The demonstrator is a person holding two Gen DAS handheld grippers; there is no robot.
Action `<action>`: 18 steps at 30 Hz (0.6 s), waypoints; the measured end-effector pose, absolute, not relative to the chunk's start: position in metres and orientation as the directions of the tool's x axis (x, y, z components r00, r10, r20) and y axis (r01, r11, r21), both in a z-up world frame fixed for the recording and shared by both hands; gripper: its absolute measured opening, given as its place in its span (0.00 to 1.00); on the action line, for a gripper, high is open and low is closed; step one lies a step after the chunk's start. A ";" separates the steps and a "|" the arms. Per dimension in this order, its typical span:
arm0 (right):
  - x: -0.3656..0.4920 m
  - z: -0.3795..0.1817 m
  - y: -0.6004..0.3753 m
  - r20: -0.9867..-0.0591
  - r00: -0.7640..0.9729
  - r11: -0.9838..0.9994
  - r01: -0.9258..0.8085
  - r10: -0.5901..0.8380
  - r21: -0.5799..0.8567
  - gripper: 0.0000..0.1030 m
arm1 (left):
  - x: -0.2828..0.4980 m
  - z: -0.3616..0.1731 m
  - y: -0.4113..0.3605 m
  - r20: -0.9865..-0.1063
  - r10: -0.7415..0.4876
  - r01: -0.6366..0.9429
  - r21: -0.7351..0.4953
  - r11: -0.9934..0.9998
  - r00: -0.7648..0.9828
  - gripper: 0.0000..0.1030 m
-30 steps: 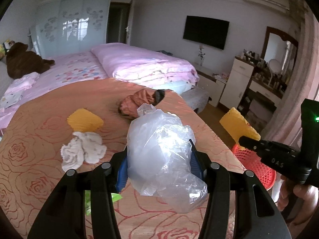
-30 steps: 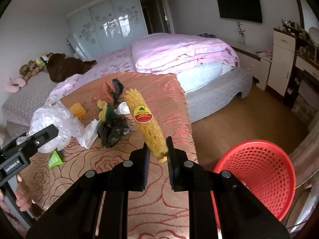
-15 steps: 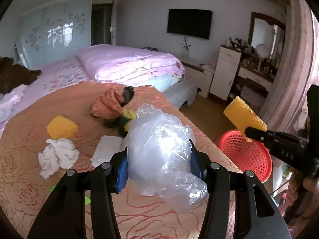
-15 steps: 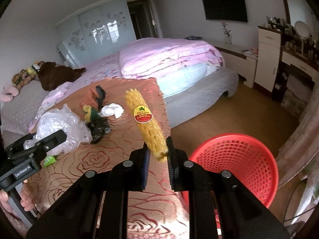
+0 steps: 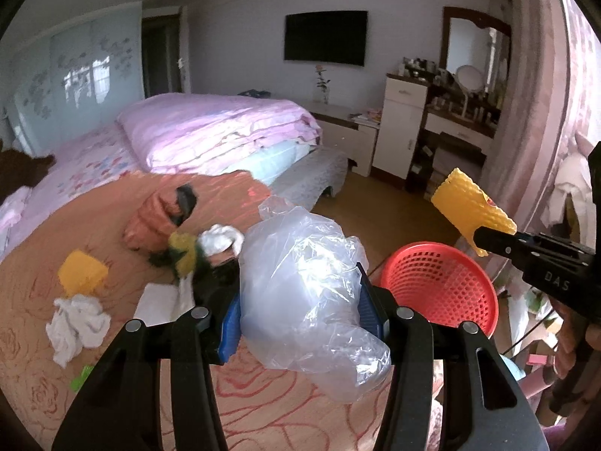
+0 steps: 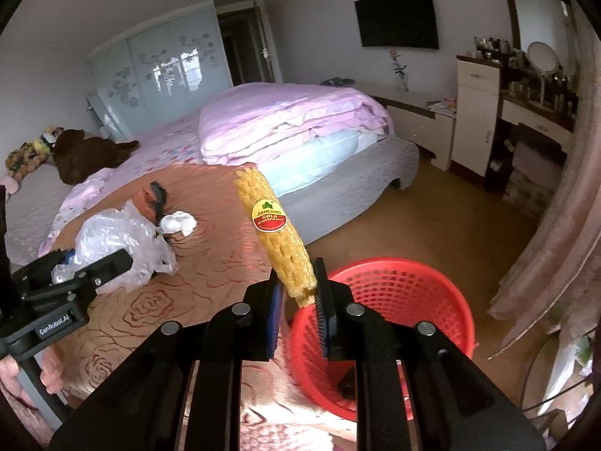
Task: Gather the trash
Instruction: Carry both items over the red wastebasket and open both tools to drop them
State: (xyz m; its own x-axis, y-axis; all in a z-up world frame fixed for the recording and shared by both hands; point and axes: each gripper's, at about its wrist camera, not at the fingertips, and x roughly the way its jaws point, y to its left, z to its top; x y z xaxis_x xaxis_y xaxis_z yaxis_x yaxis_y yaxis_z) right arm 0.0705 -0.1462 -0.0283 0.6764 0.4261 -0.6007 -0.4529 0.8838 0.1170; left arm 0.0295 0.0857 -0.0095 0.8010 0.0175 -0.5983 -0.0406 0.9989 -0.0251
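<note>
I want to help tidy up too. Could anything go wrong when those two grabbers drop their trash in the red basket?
Maybe. The clear plastic bag in the left gripper is light and puffy, and may drift past the red basket. The yellow foam net sticks far out of the right gripper, held only by its end, so it might tip onto the rim.

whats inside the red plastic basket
Mostly bare mesh inside the red plastic basket; one dark item lies at the bottom. The right gripper covers the near part.
</note>
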 end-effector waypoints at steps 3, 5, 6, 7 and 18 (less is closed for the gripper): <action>0.071 -0.028 -0.160 -0.603 0.692 0.899 -0.426 0.397 0.104 0.16 | 0.037 -0.008 0.072 -0.596 0.006 -0.008 0.000 1.000 0.803 0.48; 0.073 -0.028 -0.168 -0.604 0.699 0.906 -0.413 0.383 0.098 0.16 | 0.042 -0.007 0.062 -0.598 -0.008 0.018 0.010 1.000 0.801 0.48; 0.073 -0.029 -0.173 -0.605 0.702 0.910 -0.405 0.375 0.094 0.16 | 0.044 -0.007 0.058 -0.599 -0.015 0.028 0.012 1.000 0.801 0.48; 0.073 -0.029 -0.178 -0.606 0.705 0.913 -0.398 0.368 0.092 0.16 | 0.046 -0.006 0.052 -0.601 -0.027 0.041 0.010 0.999 0.799 0.48; 0.077 -0.049 -0.209 -0.620 0.713 0.940 -0.313 0.328 0.137 0.16 | 0.073 -0.014 0.008 -0.634 -0.112 0.143 -0.003 0.990 0.765 0.48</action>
